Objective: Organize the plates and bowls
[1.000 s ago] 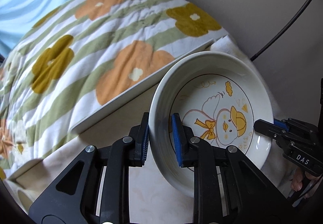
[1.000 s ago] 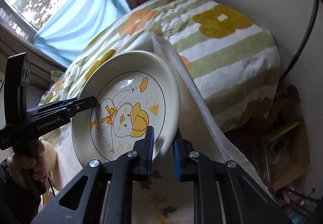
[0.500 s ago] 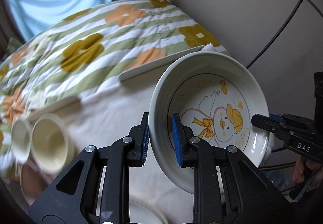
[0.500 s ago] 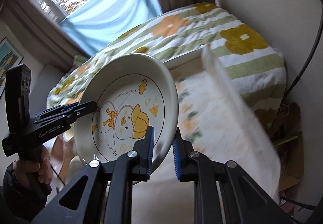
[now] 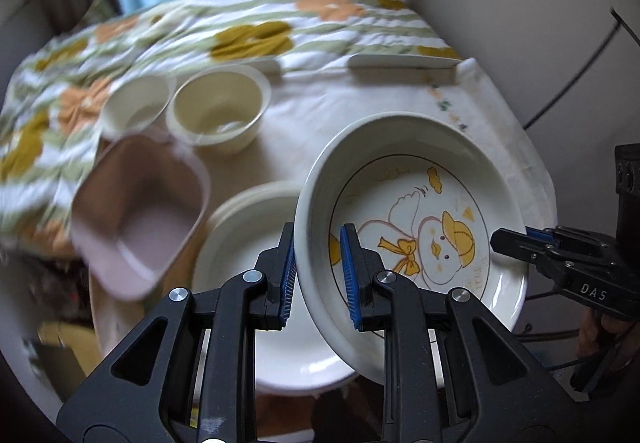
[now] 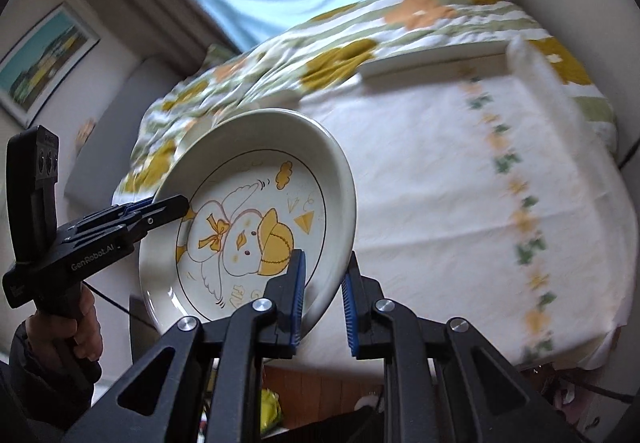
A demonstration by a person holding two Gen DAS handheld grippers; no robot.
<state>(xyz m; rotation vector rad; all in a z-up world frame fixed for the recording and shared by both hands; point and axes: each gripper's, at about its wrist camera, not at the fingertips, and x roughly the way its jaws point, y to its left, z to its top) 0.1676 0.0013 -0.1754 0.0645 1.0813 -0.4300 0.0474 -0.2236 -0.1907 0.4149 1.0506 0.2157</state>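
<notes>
A cream duck-print plate (image 5: 420, 199) hangs tilted in the air, gripped on two sides. My left gripper (image 5: 318, 267) is shut on its left rim, blue pads either side of the edge. My right gripper (image 5: 502, 239) is shut on the opposite rim. In the right wrist view the same plate (image 6: 248, 199) sits with my right gripper (image 6: 322, 295) on its near rim and the left gripper (image 6: 178, 205) on its far side. Under the plate lies a stack of white plates (image 5: 248, 243). A pink square bowl (image 5: 140, 219) and two cream bowls (image 5: 218, 111) (image 5: 136, 103) stand to the left.
A white tablecloth (image 6: 440, 183) with a flower border covers the table. Behind it lies a bed with a striped flowered blanket (image 5: 248, 27), and a white board (image 5: 400, 61) rests at the table's far edge. A person's hand (image 6: 76, 327) holds the left gripper's handle.
Both grippers have carried the plate sideways from the bed's edge to above the table. The bowls and the plate stack have come into the left wrist view. Both grips are unchanged.
</notes>
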